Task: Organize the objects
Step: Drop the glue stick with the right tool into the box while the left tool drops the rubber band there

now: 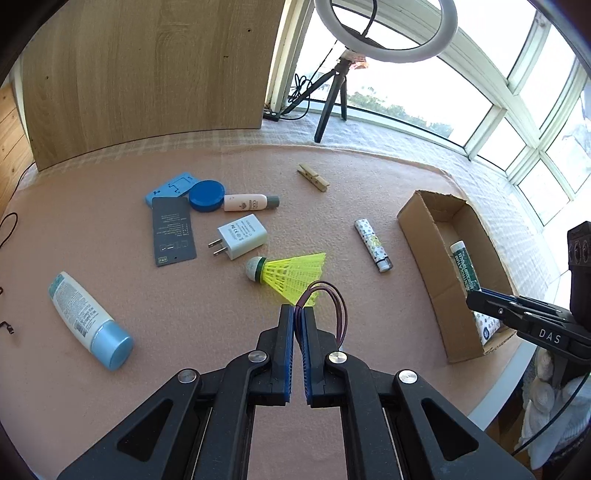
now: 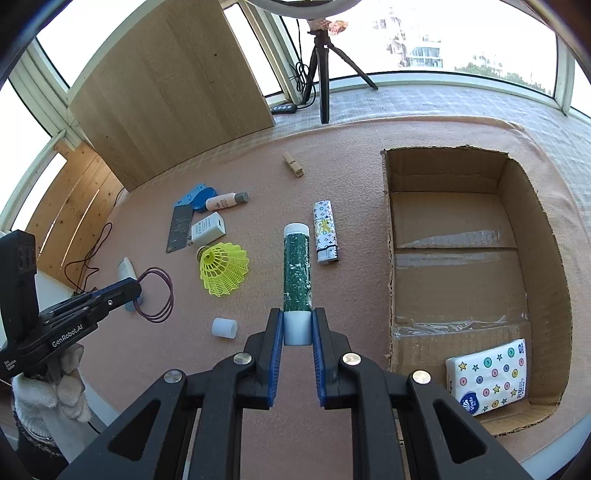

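I am counting what is lying around my tongs. I am seeing two grippers, a left [image 1: 298, 314] and a right [image 2: 297, 319]. I am seeing one box [image 2: 535, 221] and one tissue pack [image 2: 487, 376]. I am seeing one green tube [image 2: 297, 266], one small white cap [image 2: 224, 327], one lighter [image 2: 325, 232] and one shuttlecock [image 1: 288, 275]. I am seeing one clothespin [image 1: 313, 177], one charger [image 1: 240, 235], one dark card [image 1: 172, 230], one blue lid [image 1: 207, 195], one blue stand [image 1: 168, 188]. I am seeing one pink tube [image 1: 251, 202], one lotion bottle [image 1: 88, 319], one bunch of purple bands [image 1: 338, 306], one ring light [image 1: 384, 33].
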Available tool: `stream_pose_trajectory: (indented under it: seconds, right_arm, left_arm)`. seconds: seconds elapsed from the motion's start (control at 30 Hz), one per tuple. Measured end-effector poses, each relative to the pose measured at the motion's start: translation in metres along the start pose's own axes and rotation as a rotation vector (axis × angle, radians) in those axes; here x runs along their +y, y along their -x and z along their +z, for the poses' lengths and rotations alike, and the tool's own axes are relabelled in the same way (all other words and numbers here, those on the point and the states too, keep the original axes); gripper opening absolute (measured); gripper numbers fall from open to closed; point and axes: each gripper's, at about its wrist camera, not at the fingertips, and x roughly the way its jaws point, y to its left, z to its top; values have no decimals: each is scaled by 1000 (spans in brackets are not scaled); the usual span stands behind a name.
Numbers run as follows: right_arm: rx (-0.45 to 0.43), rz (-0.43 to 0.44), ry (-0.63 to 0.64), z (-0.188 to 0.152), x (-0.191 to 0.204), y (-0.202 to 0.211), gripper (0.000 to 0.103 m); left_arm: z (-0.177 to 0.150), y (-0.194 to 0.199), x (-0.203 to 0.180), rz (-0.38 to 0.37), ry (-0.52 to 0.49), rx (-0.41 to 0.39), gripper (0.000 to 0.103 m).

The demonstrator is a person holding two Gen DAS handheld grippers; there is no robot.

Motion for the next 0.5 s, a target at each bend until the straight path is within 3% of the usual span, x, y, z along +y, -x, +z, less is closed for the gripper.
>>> stream_pose_trajectory:
  seconds: [0.5]
  right_arm:
    - [-101,-172,-114,-10,-86,62,14]
  left_arm:
    - [44,-42,-139,-151,-206,-25,4]
